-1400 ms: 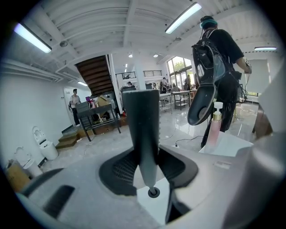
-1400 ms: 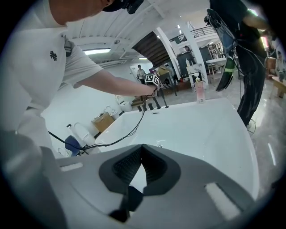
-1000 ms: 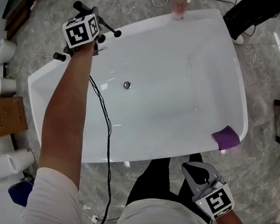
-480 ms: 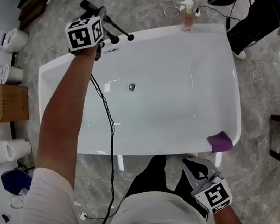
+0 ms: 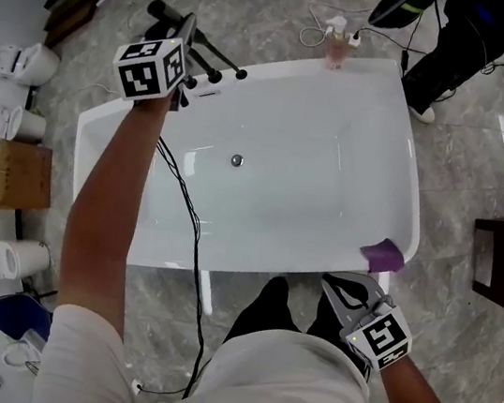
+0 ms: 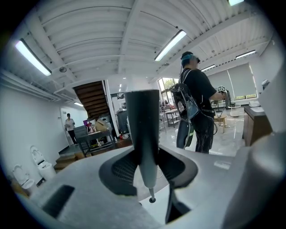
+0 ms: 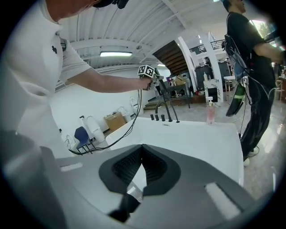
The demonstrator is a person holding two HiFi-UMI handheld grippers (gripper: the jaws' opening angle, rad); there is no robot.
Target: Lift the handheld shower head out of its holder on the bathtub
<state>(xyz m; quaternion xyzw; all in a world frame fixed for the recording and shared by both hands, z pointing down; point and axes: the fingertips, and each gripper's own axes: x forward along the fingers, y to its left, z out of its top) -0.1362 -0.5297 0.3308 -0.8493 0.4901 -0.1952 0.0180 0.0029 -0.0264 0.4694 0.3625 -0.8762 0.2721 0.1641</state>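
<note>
The handheld shower head (image 5: 186,32) is a dark wand. My left gripper (image 5: 184,54) is shut on it above the tub's far left corner, near the black faucet knobs (image 5: 217,75). In the left gripper view the shower head (image 6: 142,116) stands upright between the jaws of my left gripper (image 6: 145,156), with a small ball at its lower end and room showing beneath. My right gripper (image 5: 335,291) hangs by my right leg at the tub's near rim, shut with nothing in it. The right gripper view shows my right gripper (image 7: 140,150) with pads meeting, and my left gripper (image 7: 151,77) raised over the faucet.
The white bathtub (image 5: 223,262) has a drain (image 5: 237,160), a pink soap bottle (image 5: 337,43) on its far rim and a purple cloth (image 5: 382,255) on its near right corner. Toilets (image 5: 18,62) and a cardboard box (image 5: 14,175) stand left. A person (image 5: 458,39) stands beyond the tub.
My left gripper has risen with the shower head in it, away from the tub corner. My right gripper has come up a little. Both stay shut.
</note>
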